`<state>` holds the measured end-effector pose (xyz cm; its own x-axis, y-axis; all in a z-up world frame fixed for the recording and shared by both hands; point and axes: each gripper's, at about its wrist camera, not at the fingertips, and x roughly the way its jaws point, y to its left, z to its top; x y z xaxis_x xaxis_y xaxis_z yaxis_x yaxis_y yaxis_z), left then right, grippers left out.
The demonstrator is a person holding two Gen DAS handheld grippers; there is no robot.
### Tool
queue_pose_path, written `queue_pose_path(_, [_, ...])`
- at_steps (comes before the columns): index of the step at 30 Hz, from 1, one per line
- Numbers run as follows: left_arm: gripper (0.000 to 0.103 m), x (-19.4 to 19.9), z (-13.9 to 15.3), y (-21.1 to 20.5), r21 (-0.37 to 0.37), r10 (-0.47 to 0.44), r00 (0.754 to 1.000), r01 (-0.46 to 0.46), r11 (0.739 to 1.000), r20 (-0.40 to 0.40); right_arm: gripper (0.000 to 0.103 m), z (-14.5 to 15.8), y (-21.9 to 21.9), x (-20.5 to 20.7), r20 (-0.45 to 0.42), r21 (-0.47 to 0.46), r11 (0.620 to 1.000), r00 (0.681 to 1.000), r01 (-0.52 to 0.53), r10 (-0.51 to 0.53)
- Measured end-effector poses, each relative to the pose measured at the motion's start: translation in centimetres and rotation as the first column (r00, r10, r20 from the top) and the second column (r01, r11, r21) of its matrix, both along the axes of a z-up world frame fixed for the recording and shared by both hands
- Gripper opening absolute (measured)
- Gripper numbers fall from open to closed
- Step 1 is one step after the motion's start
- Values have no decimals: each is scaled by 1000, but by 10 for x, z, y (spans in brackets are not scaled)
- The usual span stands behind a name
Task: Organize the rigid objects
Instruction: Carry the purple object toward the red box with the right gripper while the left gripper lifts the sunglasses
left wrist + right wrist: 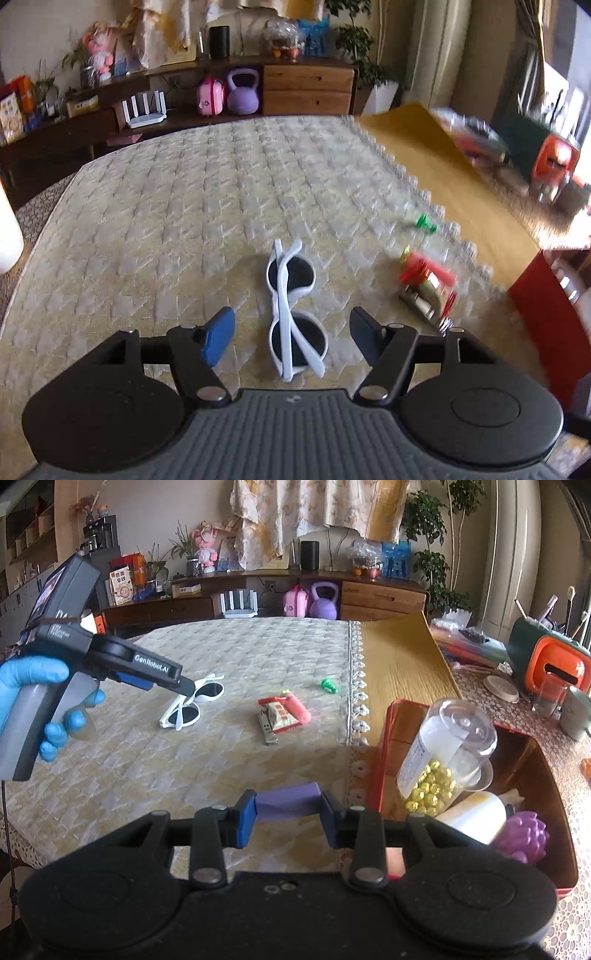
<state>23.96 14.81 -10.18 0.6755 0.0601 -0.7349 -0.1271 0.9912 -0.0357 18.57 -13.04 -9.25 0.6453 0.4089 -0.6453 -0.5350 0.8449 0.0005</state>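
Left gripper [291, 332] gapes open, empty, astride the white sunglasses [293, 310], their length running twelve to six; right gripper [288, 818] clamps a purple block [286, 805].

Sunglasses [293, 310]: white frame, dark round lenses, arms folded; lay flat on the quilted cloth, well left of the tin.

Snack packet [281, 716]: red and white, lay mid-cloth at 3 o'clock from the sunglasses, touching a pink tube [297, 707].

Clippers [266, 728]: metal, lay at 7 o'clock of the packet, partly under it.

Green piece [328, 685]: small, lay at 1 o'clock from the packet, near the cloth's lace edge.

Purple block [288, 801]: squeezed between the right gripper's [289, 818] pads.

Tin [539, 760]: red, open, held a tilted clear bottle [447, 753] of gold beads, a white bottle [476, 818] and a purple lump [524, 836].
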Motion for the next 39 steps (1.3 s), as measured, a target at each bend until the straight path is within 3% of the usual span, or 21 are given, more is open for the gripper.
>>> queue_pose_path(4, [68,6,-16,-11,73,-17,1000,18,997,-7,36,-7,1,3,-16,-5,1000,1000,3,-3])
queue_pose_path(12, [67,17,-33,-13,37,-27,999,28,999,-19,36,-12,1,9,-26,-18,1000,1000,12,-12])
queue_pose_path(16, [41,15,-32,-11,42,-31,1000,31,999,-6,36,-13,1,11,-26,-22,1000,1000,14,-14])
queue_pose_path(23, [41,15,-29,-17,71,-27,1000,28,997,-15,36,-12,1,10,-24,-19,1000,1000,10,-11])
queue_pose_path(31, [41,2,-13,-17,26,-23,1000,23,999,-3,36,-3,-5,8,-2,-10,1000,1000,14,-14])
queue_pose_path(39, [41,-25,12,-39,5,-75,997,75,997,24,36,8,-17,-2,23,-5,1000,1000,19,-19])
